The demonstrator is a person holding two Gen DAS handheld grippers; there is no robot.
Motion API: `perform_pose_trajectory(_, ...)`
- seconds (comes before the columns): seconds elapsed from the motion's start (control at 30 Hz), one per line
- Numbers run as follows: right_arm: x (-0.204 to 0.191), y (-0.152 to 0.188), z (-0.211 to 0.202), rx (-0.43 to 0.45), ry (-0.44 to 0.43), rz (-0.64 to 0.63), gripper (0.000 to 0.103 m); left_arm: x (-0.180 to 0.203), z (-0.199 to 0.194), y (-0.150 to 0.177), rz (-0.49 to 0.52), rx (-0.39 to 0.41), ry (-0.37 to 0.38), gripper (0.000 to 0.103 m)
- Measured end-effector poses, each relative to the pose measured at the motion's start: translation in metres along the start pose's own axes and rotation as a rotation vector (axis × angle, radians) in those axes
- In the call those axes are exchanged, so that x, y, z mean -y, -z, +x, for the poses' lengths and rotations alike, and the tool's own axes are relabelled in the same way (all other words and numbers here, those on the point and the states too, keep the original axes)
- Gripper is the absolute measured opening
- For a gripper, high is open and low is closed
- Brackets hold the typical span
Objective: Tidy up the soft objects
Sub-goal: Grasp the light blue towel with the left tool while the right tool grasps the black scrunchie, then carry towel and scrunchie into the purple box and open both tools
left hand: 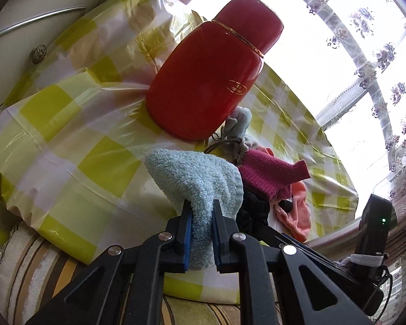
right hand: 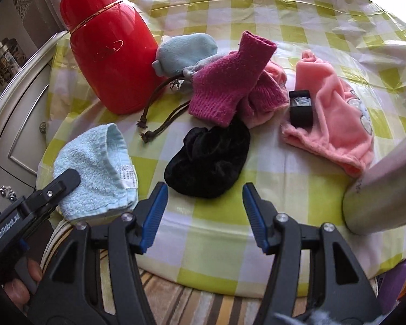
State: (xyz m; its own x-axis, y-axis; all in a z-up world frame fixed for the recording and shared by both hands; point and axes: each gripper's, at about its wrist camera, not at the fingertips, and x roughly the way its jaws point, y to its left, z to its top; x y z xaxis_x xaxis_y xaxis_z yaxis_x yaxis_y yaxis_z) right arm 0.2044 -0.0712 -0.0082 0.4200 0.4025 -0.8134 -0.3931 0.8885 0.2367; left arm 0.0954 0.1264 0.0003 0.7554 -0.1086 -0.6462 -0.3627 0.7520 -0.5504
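The left gripper (left hand: 200, 224) was clamped narrowly on a light blue terry cloth (left hand: 200, 178), its blue pads pressing the fabric from both sides. In the right wrist view, the same light blue terry cloth (right hand: 94, 170) lay at the near left edge of the table, with the left gripper (right hand: 65, 184) reaching onto it from the left.

The right gripper (right hand: 204, 211) stood about half open, with nothing between its pads. Just ahead of its fingertips lay a black velvet scrunchie (right hand: 208, 159) on the checked tablecloth (right hand: 284, 197).

Beyond the scrunchie, a magenta knitted piece (right hand: 230, 89) lay partly over pale pink fabric. To the right of that, a pink fleece item (right hand: 330, 113) lay flat, with a small black band (right hand: 300, 108) touching its left edge. Ahead and left of the right gripper, a red flask (right hand: 111, 54) stood upright; a pale blue drawstring pouch (right hand: 184, 54) lay just beside it, its dark cords (right hand: 159, 113) trailing toward the tool.

A silver metal cylinder (right hand: 381, 181) entered from the right, close beside the right gripper. A white cabinet (right hand: 19, 108) stood off the table's left edge.

In the left wrist view the red flask (left hand: 211, 70) rose directly ahead of the held cloth, and the magenta knitted piece (left hand: 270, 173) lay ahead and right.
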Motion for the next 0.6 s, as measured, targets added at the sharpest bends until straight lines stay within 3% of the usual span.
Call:
perform_pose_trajectory(0.43, -0.018, -0.028, 0.045, 0.009, 0.091, -0.009, 0.061, -0.001, 0.003, 0.002, 0.011, 0.001, 0.006, 0.013)
perform_pose_trajectory(0.5, -0.019, -0.027, 0.049, 0.011, 0.117, -0.023, 0.056, -0.001, 0.003, 0.003, 0.013, 0.002, 0.004, 0.013)
perform_pose_trajectory(0.53, -0.021, -0.025, 0.050, 0.014, 0.143, -0.041, 0.044, 0.000, 0.003, 0.003, 0.014, 0.002, 0.003, 0.013)
perform_pose_trajectory(0.6, -0.023, -0.022, 0.050, 0.019, 0.151, -0.060, 0.035, 0.001, 0.003, 0.004, 0.017, 0.002, 0.002, 0.013)
